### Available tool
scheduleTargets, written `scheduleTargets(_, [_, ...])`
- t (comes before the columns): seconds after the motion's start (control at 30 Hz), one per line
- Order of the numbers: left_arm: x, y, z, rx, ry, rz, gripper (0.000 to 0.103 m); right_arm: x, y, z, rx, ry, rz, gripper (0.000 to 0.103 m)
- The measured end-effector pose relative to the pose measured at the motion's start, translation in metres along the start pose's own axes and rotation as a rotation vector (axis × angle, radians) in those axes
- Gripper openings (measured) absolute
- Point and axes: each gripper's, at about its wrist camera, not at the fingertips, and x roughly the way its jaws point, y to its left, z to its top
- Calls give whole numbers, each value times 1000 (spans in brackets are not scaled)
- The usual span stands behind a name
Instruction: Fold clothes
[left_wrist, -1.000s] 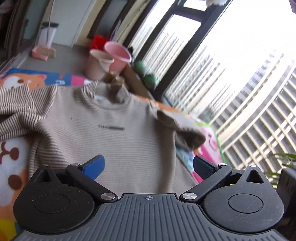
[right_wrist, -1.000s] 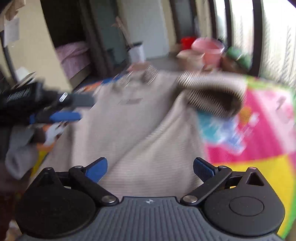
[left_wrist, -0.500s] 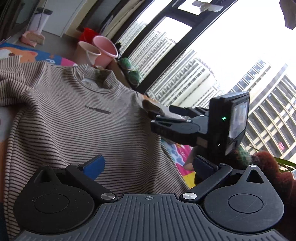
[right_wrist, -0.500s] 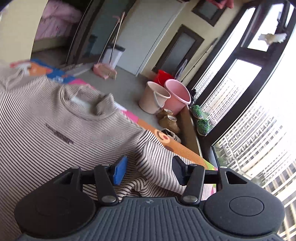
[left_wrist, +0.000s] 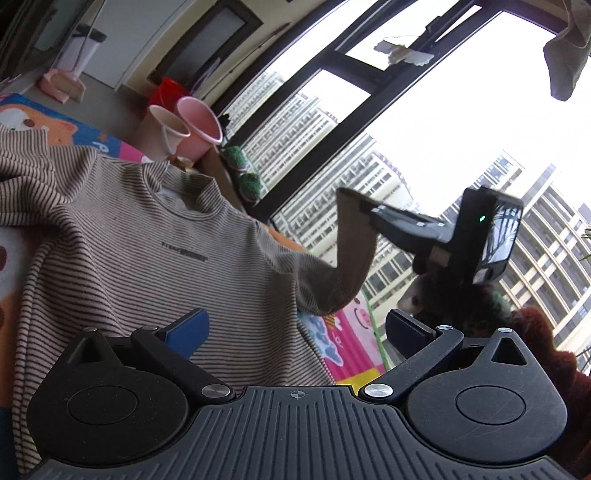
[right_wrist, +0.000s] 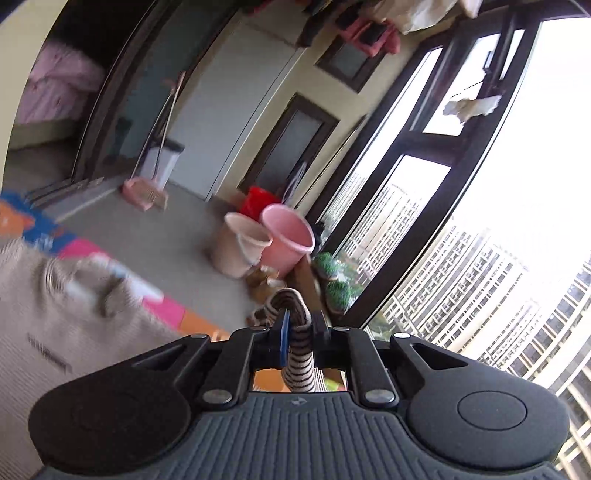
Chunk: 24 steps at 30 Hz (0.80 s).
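Tongs pinch sleeve (sweater blurred)

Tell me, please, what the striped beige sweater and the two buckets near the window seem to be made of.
Striped beige sweater: a soft ribbed knit, perhaps cotton or a blend; it drapes and bends limply where the right gripper, its jaws just closed, pinches the sleeve.
Pink bucket and cream bucket: probably moulded plastic, smooth and matte, with thin rolled rims.
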Motion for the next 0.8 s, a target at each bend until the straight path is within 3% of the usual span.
scheduleTargets(0.2, [3,4,1,-13,12,4,103,-22,-20,55,103,-108,55,11])
scheduleTargets(0.33, [-1,4,1,-21,11,3,103,-31,-4,76,117,-141,149,11])
scheduleTargets(0.5, [1,6,1,-33,26,-1,103,-36,30,89,82,-160,270,11])
scheduleTargets(0.8, [1,10,1,-56,39,-1,103,-33,70,92,78,-111,422,11])
